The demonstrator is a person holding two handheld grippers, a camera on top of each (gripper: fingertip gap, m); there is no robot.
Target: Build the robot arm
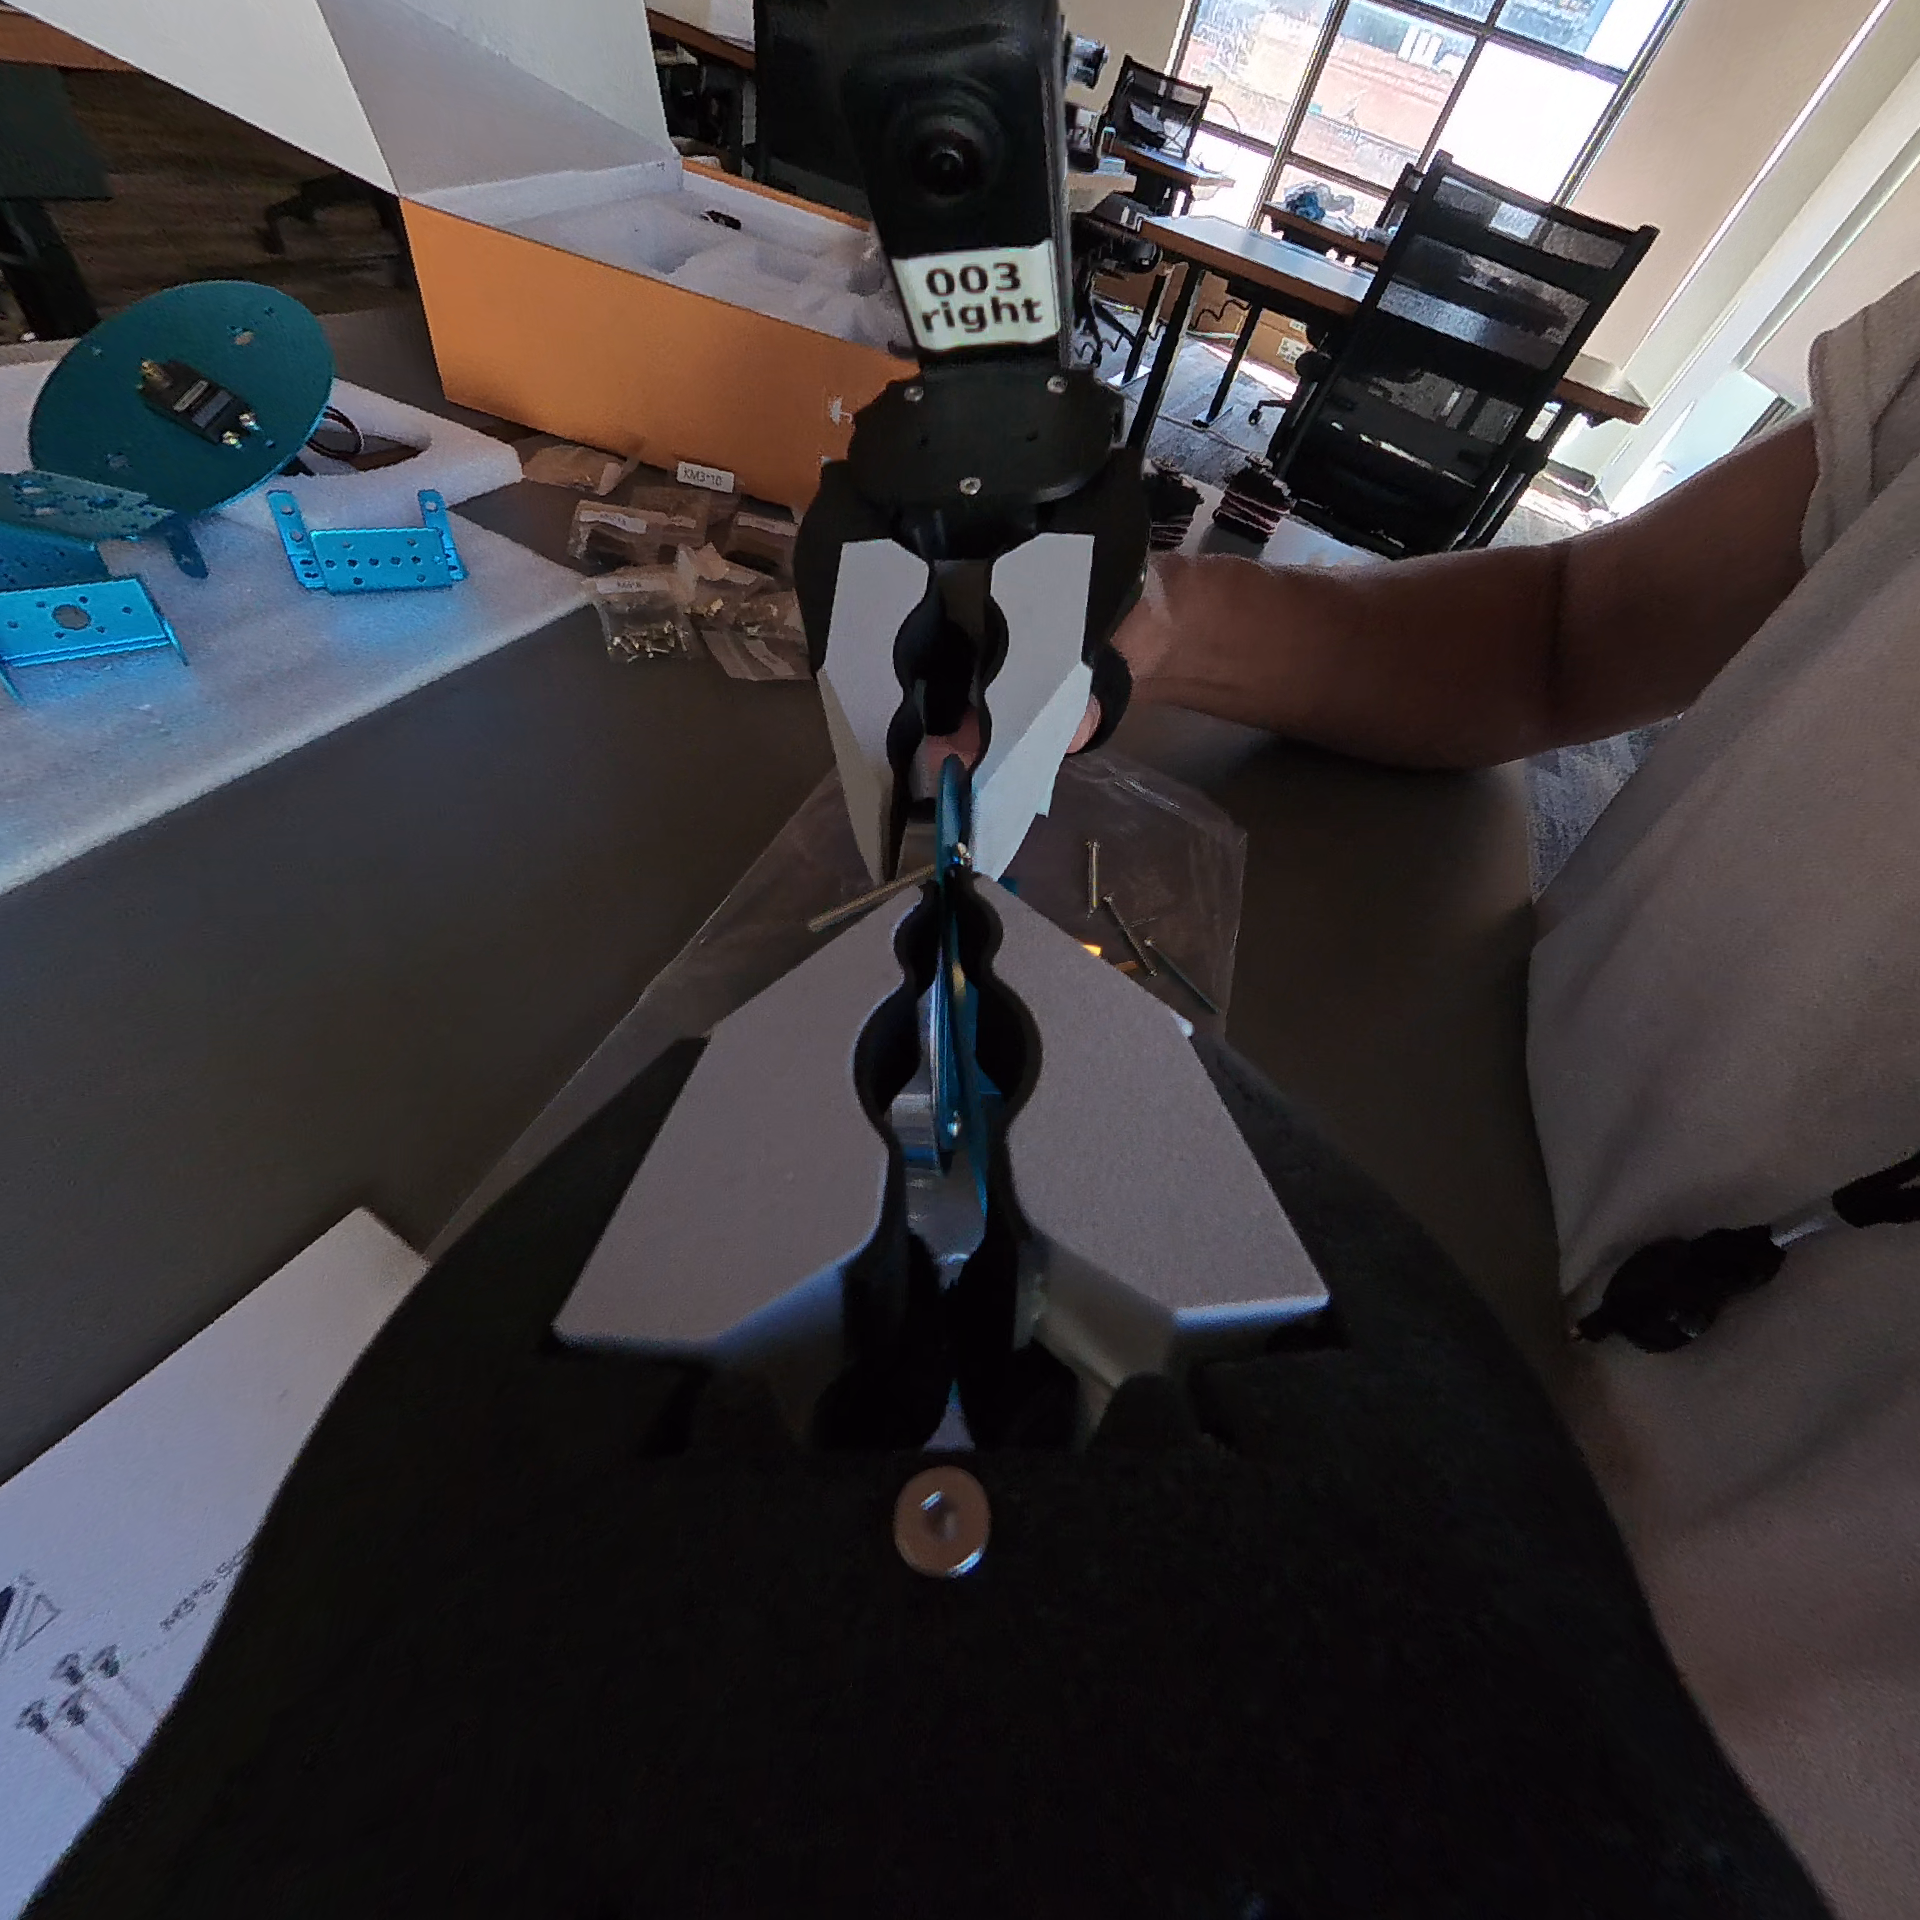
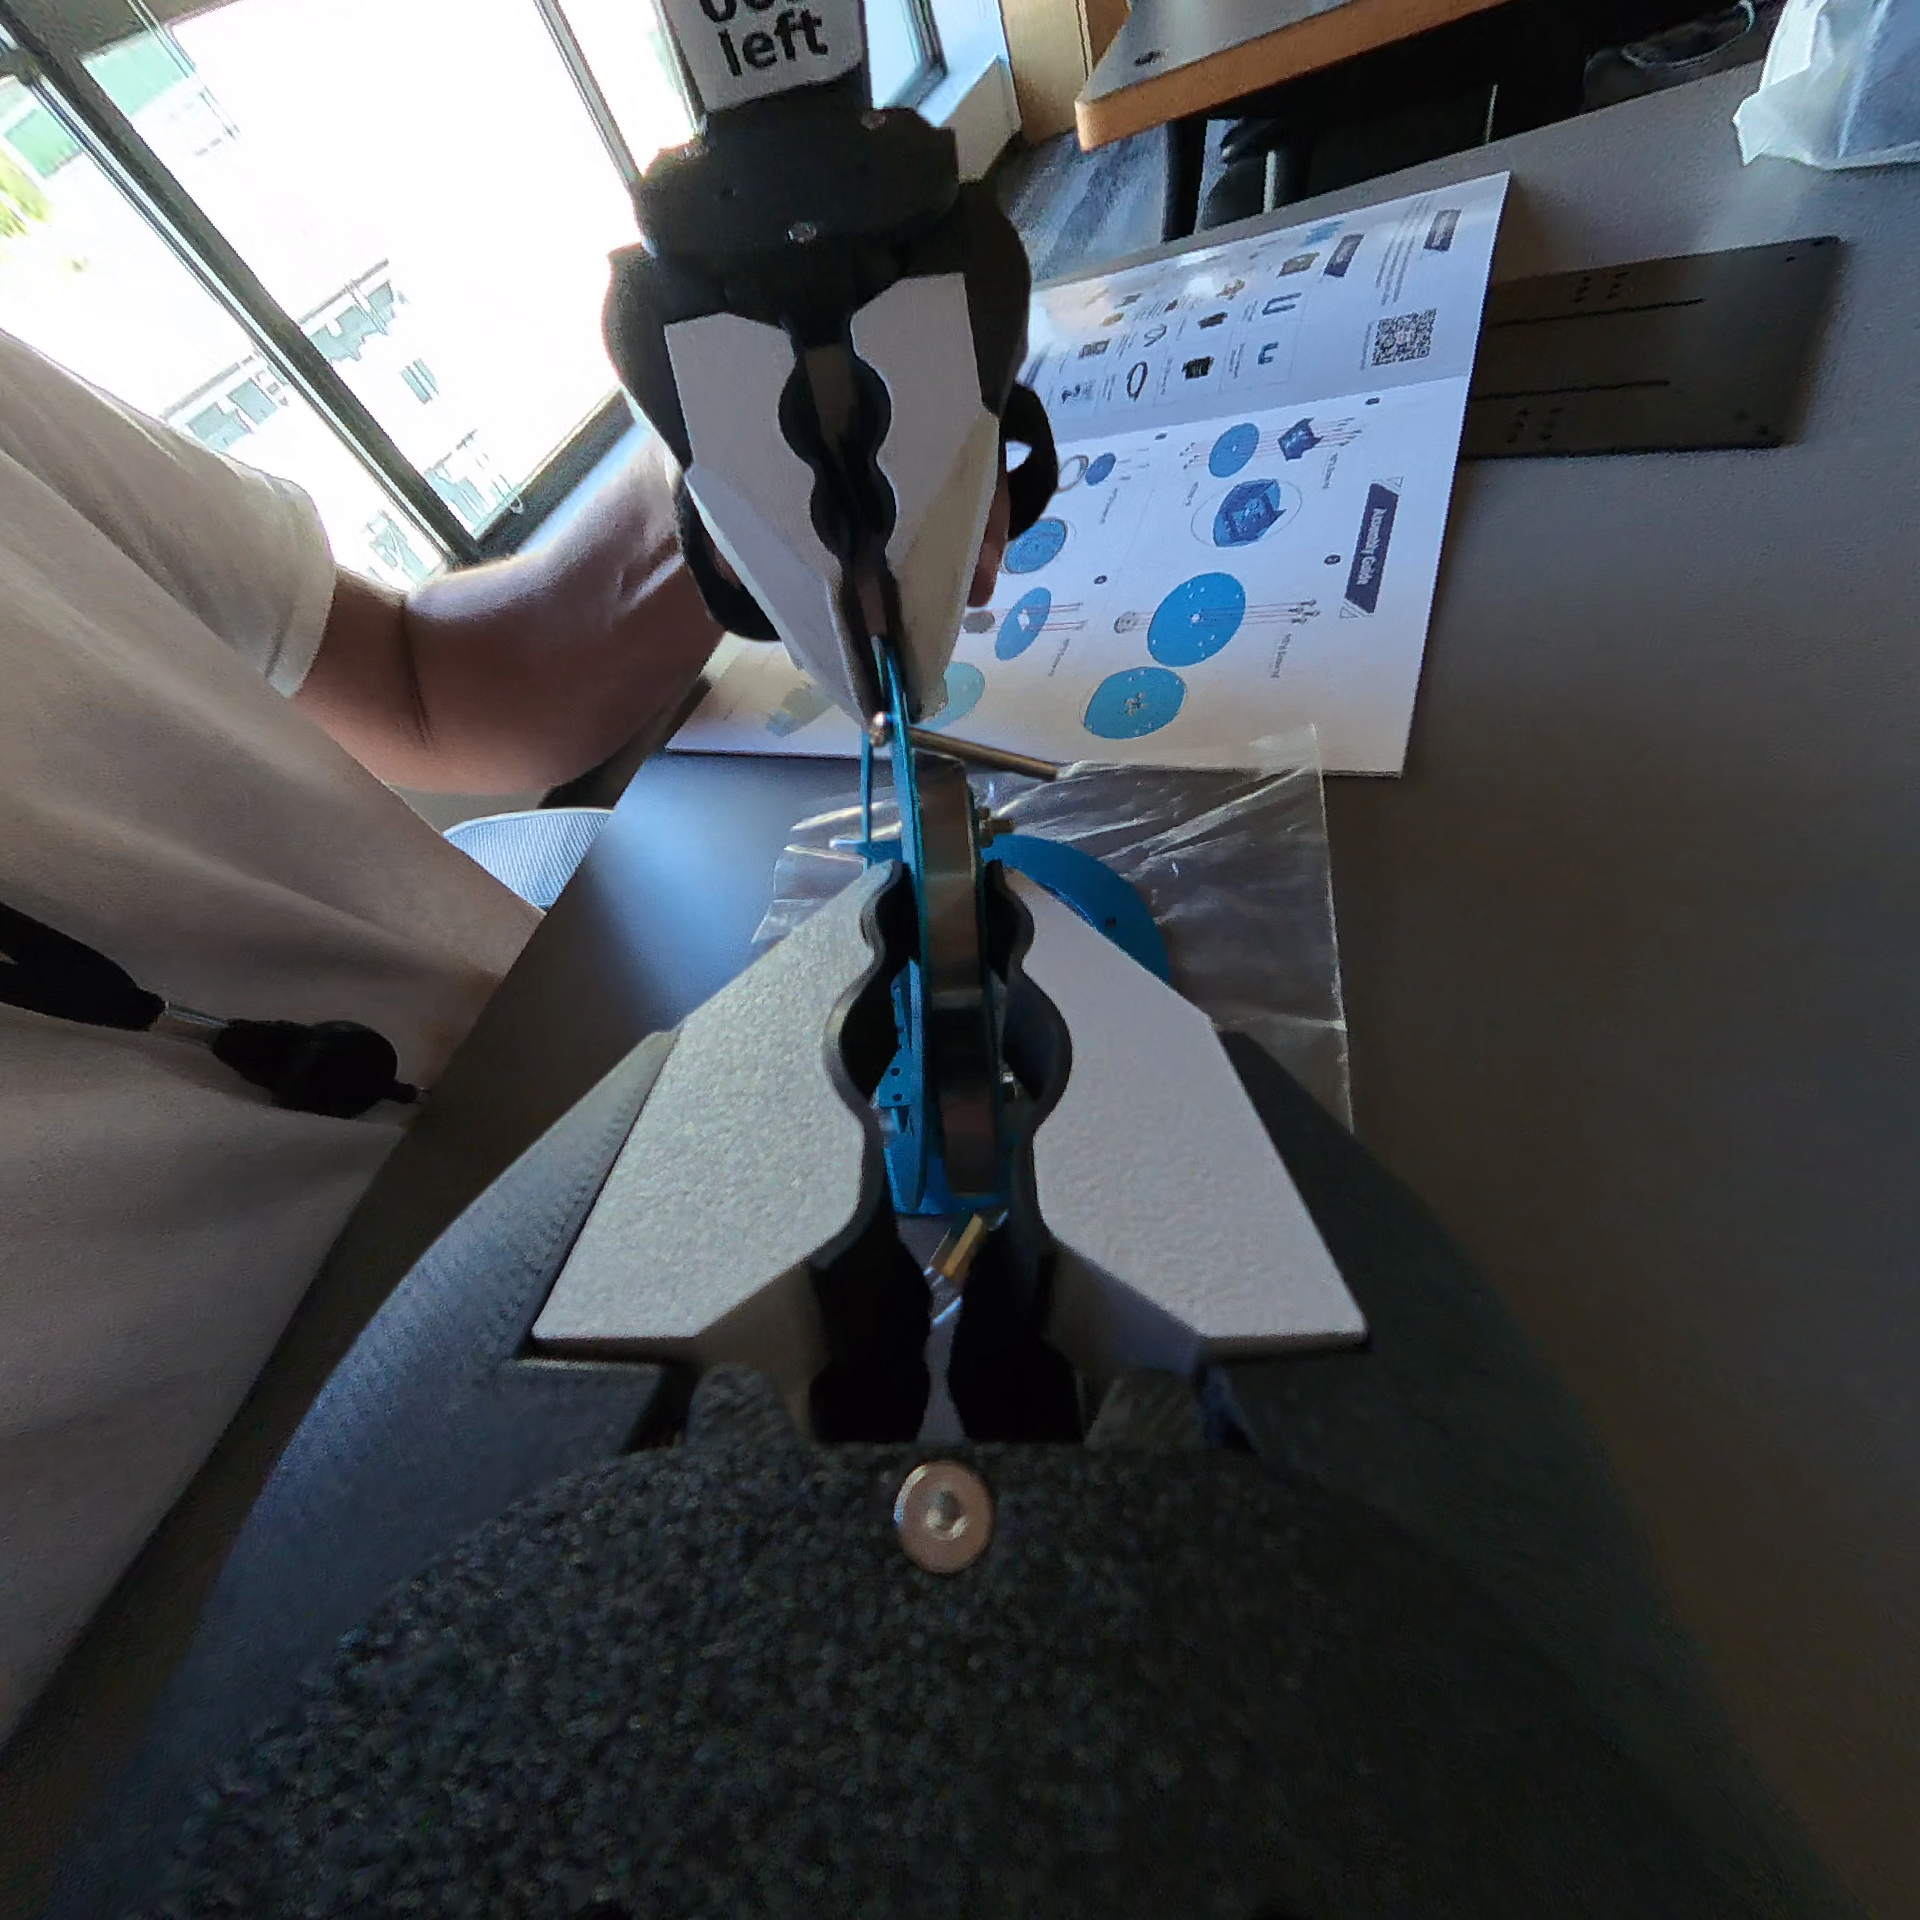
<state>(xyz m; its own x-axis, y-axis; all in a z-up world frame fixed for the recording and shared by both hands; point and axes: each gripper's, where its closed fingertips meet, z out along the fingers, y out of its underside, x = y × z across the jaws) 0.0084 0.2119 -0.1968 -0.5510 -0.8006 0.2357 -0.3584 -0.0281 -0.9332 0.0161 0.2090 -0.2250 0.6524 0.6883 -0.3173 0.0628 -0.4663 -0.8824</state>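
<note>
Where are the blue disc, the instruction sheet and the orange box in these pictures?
blue disc [image 2: 906, 935]: right wrist view, its thin edge between the fingers.
instruction sheet [image 2: 1299, 436]: right wrist view, its printed face.
orange box [image 1: 582, 312]: left wrist view, its orange side wall.

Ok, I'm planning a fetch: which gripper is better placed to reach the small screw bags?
Right, probably. In the left wrist view the screw bags lie on the table just beside the right gripper, well ahead of the left gripper. Both are shut on the blue disc, so it would have to let go.
</note>
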